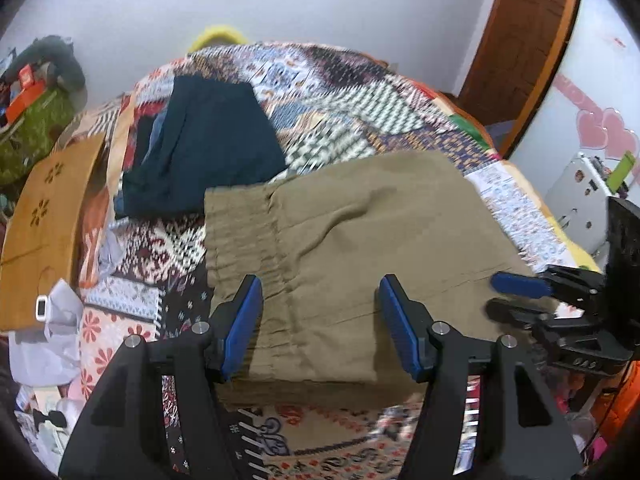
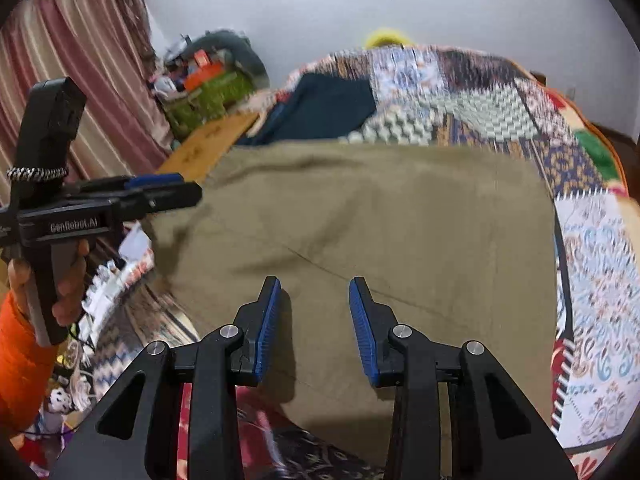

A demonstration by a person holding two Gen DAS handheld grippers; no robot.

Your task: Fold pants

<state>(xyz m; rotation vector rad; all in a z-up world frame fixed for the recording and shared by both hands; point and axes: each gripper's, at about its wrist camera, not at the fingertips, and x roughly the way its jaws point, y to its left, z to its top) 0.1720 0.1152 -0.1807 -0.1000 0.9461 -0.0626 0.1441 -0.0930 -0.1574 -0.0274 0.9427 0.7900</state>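
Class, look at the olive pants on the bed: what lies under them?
The olive pants lie on the patchwork quilt, whose patterns show around them. The pants look folded, with lower layers at the near edge. Anything else beneath is covered.

The pants [image 1: 360,248] are lying on the bed [image 1: 332,92], with a pile of clothes [image 1: 204,148] sitting behind them to the left.

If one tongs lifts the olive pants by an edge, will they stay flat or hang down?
The olive pants will likely hang limp: the cloth shows soft wrinkles and lies folded on itself. The gathered waistband probably feels thicker and grips better. On the patterned quilt, a push would likely bunch them rather than slide them.
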